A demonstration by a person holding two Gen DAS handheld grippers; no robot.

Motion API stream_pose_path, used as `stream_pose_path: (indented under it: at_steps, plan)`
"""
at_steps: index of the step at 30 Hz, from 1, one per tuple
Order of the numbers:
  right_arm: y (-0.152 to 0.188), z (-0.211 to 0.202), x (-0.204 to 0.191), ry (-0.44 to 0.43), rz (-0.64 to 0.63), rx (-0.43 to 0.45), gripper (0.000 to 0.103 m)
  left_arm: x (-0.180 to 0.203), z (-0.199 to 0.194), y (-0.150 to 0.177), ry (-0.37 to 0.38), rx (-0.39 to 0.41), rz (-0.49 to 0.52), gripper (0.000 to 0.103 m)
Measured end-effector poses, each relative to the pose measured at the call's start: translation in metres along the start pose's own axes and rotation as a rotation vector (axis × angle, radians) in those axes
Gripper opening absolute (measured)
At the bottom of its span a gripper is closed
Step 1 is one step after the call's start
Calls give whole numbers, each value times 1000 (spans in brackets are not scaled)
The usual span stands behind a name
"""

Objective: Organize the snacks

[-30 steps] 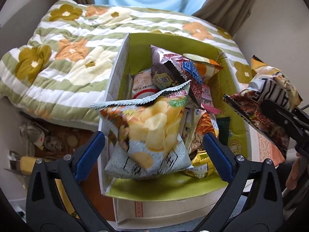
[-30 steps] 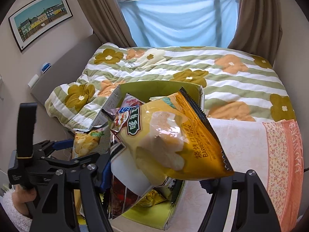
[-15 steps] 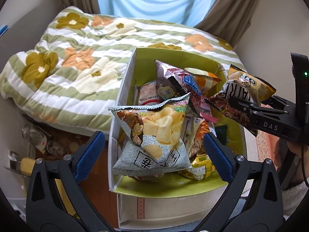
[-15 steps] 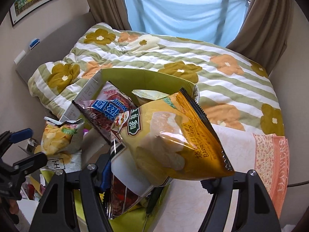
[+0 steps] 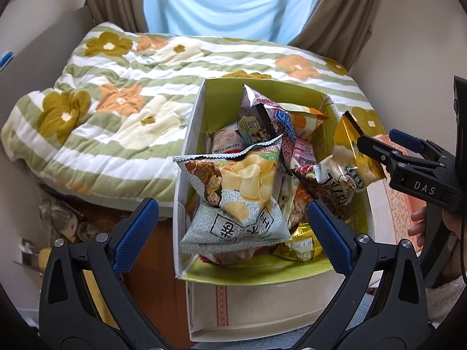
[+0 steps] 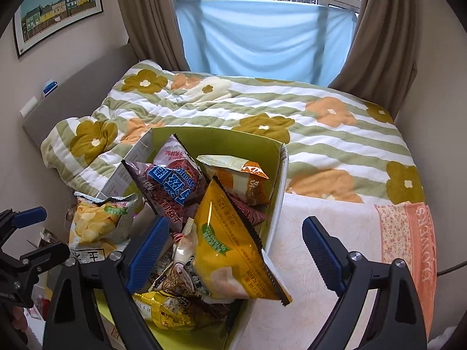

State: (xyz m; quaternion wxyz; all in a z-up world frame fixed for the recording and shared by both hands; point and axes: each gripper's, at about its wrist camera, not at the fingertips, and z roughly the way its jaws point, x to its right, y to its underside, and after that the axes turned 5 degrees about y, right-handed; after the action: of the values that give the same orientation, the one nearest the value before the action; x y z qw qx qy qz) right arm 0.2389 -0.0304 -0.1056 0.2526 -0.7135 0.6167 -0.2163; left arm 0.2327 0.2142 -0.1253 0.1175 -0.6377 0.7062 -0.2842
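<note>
Yellow chip bag let go into the snack box

The right tongs (image 6: 233, 250) are opening, so the yellow bag (image 6: 233, 250) between them drops among other packets in the green box (image 6: 233, 143) on the bed (image 6: 321, 134). The left tongs (image 5: 230, 227) stand wide, empty, above a grey chip bag (image 5: 236, 201).

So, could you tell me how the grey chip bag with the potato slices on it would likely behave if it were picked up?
The grey chip bag looks puffed with air, so it is probably light for its size. Its glossy, crinkled film suggests a slippery surface that dents under pads. Propped upright on the pile in the green box, it would likely tip if nudged.
</note>
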Motion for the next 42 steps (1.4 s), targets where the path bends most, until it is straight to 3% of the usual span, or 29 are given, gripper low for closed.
stream_pose_path:
  at_steps: [12,20,31,42]
  plan:
    - [16,-86,-10,54,62,152,91,19,-53,9,8,102,104,101]
    - [40,-163,6,98,91,276,91,65,-114,30,0,247,135,101]
    - [111,-255,47,208,84,347,91,138,-186,106,-62,410,109,102]
    - [174,-290,49,226,88,359,91,162,-228,169,-102,486,127,102]
